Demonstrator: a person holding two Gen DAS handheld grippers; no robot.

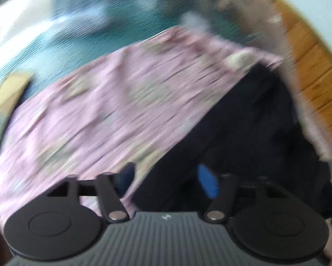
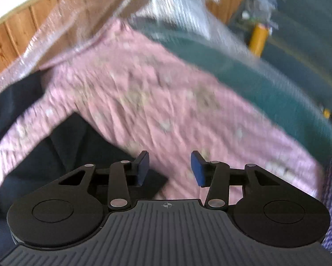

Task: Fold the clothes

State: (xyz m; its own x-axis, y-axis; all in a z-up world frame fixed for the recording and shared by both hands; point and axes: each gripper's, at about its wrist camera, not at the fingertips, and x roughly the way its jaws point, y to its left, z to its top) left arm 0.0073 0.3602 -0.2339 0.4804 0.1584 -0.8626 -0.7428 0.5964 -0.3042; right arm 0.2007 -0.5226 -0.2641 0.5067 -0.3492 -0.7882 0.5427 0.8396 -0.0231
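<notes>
Teal surface (image 2: 265, 84) underlies all; wood panelling (image 2: 33, 33) behind. Pink patterned garment (image 1: 112, 102) spread over it, one sleeve-like strip (image 2: 22, 133) running across dark garment (image 1: 243, 144) at near edge. Both views motion-blurred; fold state of pink cloth unclear. Left gripper (image 1: 166, 181) over boundary of pink and dark cloth, jaws apart, nothing between. Right gripper (image 2: 170, 168) above pink cloth, jaws apart, empty. Judgement: any pinch should take single layer at hem or sleeve edge, both grippers level, avoiding dark cloth beneath.
</notes>
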